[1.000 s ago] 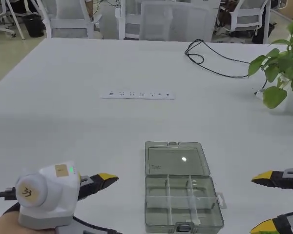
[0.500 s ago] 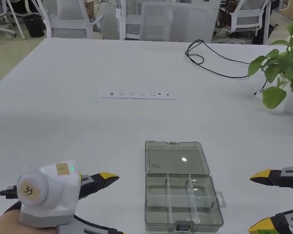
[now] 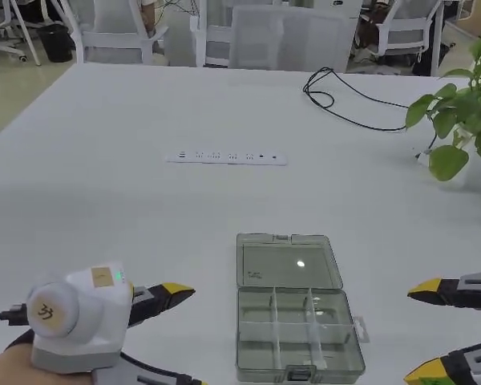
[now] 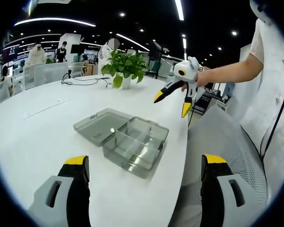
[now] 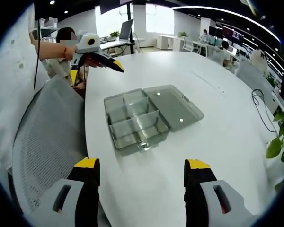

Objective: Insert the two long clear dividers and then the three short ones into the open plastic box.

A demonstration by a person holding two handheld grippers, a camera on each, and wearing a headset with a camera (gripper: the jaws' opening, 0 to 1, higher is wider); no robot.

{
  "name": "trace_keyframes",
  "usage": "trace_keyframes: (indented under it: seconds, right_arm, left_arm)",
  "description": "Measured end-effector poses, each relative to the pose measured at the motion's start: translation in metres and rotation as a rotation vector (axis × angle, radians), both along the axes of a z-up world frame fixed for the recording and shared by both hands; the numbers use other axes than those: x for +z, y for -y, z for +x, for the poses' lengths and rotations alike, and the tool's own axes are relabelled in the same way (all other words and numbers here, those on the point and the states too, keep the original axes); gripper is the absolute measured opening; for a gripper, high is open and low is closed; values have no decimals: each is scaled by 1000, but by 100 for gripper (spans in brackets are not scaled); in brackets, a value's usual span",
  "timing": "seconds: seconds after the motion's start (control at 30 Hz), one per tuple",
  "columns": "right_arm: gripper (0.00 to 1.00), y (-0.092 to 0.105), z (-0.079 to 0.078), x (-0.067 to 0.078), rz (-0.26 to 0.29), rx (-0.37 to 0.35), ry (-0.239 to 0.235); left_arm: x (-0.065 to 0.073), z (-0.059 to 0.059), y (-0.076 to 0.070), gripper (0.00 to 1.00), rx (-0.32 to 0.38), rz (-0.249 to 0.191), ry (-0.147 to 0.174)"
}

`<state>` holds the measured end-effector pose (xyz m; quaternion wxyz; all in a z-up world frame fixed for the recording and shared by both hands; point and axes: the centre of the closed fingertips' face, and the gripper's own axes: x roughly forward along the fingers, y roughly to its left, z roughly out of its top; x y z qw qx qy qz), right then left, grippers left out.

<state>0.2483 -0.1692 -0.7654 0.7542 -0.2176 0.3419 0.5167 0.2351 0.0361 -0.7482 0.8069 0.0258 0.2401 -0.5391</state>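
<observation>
The plastic box (image 3: 297, 333) stands on the white table (image 3: 104, 200), near the edge that is closest to the person, and between the two grippers. Its lid (image 3: 289, 262) is open and lies flat on the table, on the far side of the base. Inside the base, clear dividers (image 3: 274, 321) stand upright. In the head view two of them run from front to back, and shorter pieces cross between them, so the base is cut into small compartments. How many short pieces there are, I cannot tell for sure. A small latch (image 3: 301, 373) sits on the front wall of the box.

The left hand-held gripper (image 4: 145, 161) is to the left of the box and well apart from it. Its jaws are spread wide and hold nothing. The right hand-held gripper (image 3: 423, 330) is to the right of the box, also apart from it. Its two yellow-tipped jaws are wide open and empty.

Farther on the table lies a white power strip (image 3: 227, 157). A black cable (image 3: 337, 100) makes a loop near the far edge, and a green plant (image 3: 465, 120) stands at the right side. Behind the table there are office chairs (image 3: 256, 36).
</observation>
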Motion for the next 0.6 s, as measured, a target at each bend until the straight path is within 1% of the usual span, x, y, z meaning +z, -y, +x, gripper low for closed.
trace_keyframes:
  seconds: [0.23,0.37,0.6]
  right_arm:
    - [74,-1,-1,-1,0,-4,-3]
    - [74,3,2,-4,0,-3,-7]
    - [74,4,4,-6,0,-3,-7]
  left_arm:
    - [-1,0,1,100,-2,0,-4]
    - [-1,0,1,100,-1,-3,-7]
    - [-2,0,1,100,-3,-2,-9]
